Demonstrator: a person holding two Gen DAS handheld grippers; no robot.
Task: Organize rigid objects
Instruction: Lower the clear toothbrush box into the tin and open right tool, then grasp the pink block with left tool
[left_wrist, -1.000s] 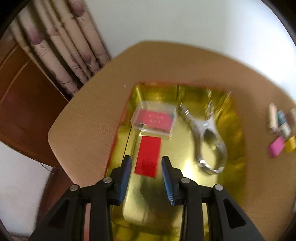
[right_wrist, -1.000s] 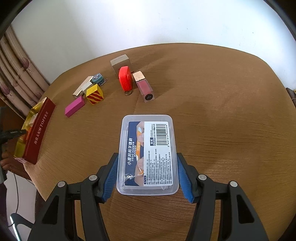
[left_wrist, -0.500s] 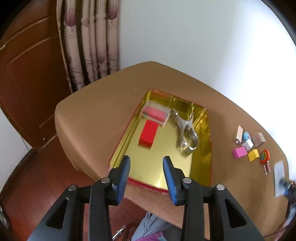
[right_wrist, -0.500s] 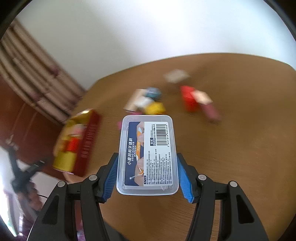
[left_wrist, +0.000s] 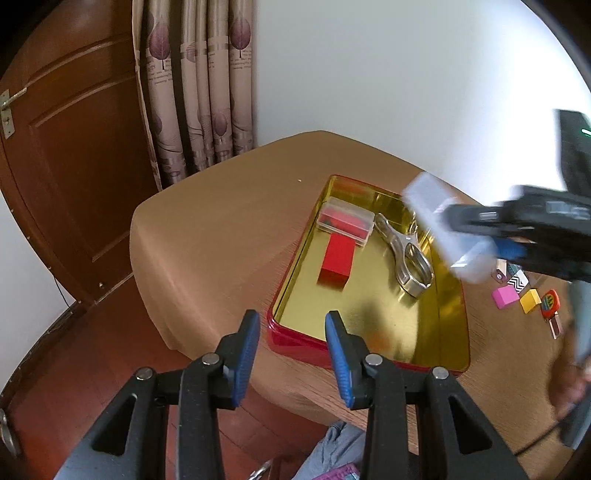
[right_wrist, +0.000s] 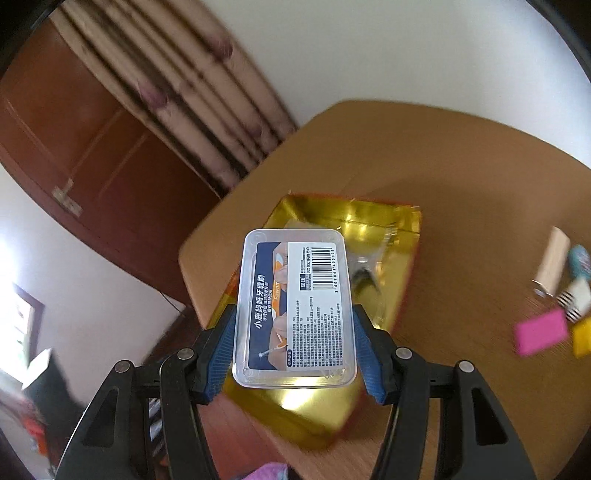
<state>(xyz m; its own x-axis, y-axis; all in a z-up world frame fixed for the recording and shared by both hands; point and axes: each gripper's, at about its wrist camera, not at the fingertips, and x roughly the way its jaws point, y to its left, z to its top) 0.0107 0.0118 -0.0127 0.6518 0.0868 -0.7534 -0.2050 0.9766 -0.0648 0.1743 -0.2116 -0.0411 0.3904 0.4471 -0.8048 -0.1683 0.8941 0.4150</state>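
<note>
My right gripper (right_wrist: 293, 310) is shut on a clear plastic box (right_wrist: 295, 306) with a blue and white barcode label, held by its long sides. Below it lies the gold tin (right_wrist: 391, 229) with a red rim. In the left wrist view the same box (left_wrist: 443, 232) hangs, blurred, over the tin's (left_wrist: 369, 325) far right side. Inside the tin lie a red block (left_wrist: 336, 264), a small clear case (left_wrist: 345, 223) with red contents and a metal clip (left_wrist: 406, 258). My left gripper (left_wrist: 291, 354) stands open and empty off the tin's near left corner.
Small pieces lie on the brown table right of the tin: a pink block (left_wrist: 504, 297), a yellow block (left_wrist: 530, 301), a red tape measure (left_wrist: 550, 302). A wooden door (left_wrist: 74, 166) and curtain (left_wrist: 199, 92) stand behind. The table edge runs under my left gripper.
My right gripper swung left with the box, from the table's middle to over the tin. My left gripper drew back from the tin to its near edge, leaving the red block inside.
</note>
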